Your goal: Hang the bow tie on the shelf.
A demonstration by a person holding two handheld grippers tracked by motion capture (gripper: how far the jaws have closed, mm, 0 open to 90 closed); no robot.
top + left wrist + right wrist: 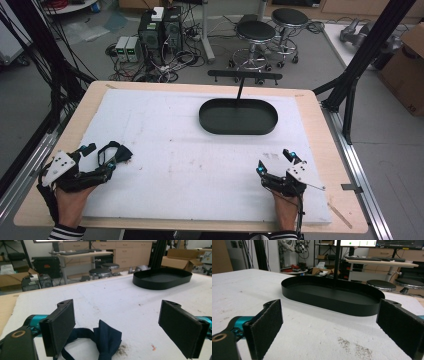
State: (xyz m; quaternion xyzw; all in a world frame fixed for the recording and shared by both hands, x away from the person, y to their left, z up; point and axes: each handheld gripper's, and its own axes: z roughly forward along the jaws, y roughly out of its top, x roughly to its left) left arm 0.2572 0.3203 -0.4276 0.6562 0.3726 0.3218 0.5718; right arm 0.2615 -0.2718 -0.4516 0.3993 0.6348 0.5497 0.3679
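Observation:
A dark navy bow tie [119,152] lies on the white mat near the table's left front. My left gripper [99,156] rests just behind it, open, its jaws straddling the strap end. In the left gripper view the bow tie [108,338] sits low between the wide-apart pads of the left gripper [119,315], closer to the left pad [61,327]. A black oval tray [239,131] with an upright T-shaped stand [241,87] sits at the far middle. My right gripper [275,162] rests open at the right front, facing the tray [324,300], nothing between the right gripper's [329,320] pads.
The white mat [190,150] covers most of the wooden table [327,150]. Beyond the far edge stand two stools [256,32] and computer boxes [160,30] with cables. A black frame post [365,50] rises at the right. The tray [160,285] is far right of the bow tie.

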